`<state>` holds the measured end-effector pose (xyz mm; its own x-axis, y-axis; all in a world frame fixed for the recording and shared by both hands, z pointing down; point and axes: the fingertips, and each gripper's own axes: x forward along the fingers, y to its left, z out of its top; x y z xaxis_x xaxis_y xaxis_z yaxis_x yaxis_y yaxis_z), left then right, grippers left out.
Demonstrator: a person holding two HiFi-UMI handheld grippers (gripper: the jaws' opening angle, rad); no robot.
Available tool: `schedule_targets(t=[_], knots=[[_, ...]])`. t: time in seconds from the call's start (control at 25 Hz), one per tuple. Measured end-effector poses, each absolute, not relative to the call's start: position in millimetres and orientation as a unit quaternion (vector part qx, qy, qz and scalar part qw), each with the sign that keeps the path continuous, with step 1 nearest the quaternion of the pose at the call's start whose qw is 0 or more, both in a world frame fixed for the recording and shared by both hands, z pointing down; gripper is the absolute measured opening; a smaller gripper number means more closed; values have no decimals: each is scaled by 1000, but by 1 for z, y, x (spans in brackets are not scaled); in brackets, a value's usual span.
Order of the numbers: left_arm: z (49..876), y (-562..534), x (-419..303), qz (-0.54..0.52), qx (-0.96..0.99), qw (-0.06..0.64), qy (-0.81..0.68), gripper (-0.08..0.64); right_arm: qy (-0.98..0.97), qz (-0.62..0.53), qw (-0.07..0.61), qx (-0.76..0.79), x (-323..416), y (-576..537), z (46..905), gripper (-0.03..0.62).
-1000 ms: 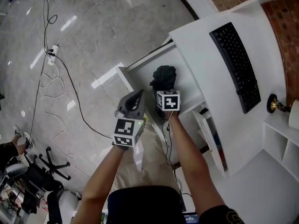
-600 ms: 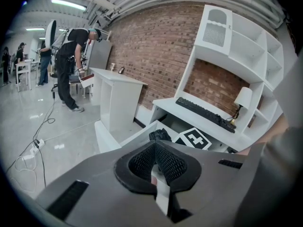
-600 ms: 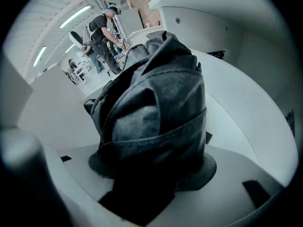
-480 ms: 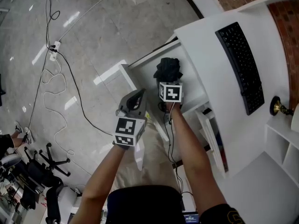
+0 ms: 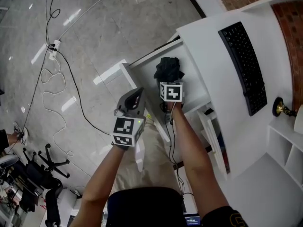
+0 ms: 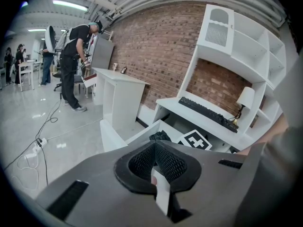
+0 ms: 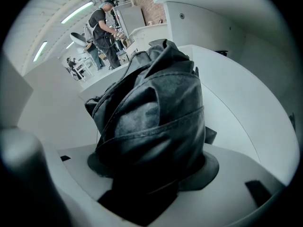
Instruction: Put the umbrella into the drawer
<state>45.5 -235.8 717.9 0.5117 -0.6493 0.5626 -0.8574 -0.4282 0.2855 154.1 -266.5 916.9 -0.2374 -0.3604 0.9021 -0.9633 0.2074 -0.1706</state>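
The black folded umbrella (image 5: 168, 69) stands in the open white drawer (image 5: 150, 56) under the desk. My right gripper (image 5: 168, 82) reaches steeply down onto its near end. In the right gripper view the umbrella (image 7: 151, 112) fills the gap between the grey jaws of the right gripper (image 7: 151, 178), which still press on it while they are opening. My left gripper (image 5: 134, 100) hovers left of the drawer, above the floor, with its jaws together and nothing in them. In the left gripper view the left gripper (image 6: 158, 174) points toward the drawer, where the umbrella (image 6: 160, 136) shows.
A black keyboard (image 5: 241, 65) and a small lamp (image 5: 281, 108) sit on the white desk (image 5: 213, 41) right of the drawer. Cables (image 5: 57, 79) and a power strip lie on the shiny floor at the left. A person (image 6: 75, 65) works at another desk farther off.
The right gripper has sunk a little with the umbrella into the drawer. The left gripper has stayed about where it was.
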Motion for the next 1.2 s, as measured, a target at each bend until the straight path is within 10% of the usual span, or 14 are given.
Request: schedule_targets(t=[1.2], knots=[[718, -220, 46, 184, 822, 289, -455, 15, -707, 391, 351, 474, 147, -255, 913, 396]])
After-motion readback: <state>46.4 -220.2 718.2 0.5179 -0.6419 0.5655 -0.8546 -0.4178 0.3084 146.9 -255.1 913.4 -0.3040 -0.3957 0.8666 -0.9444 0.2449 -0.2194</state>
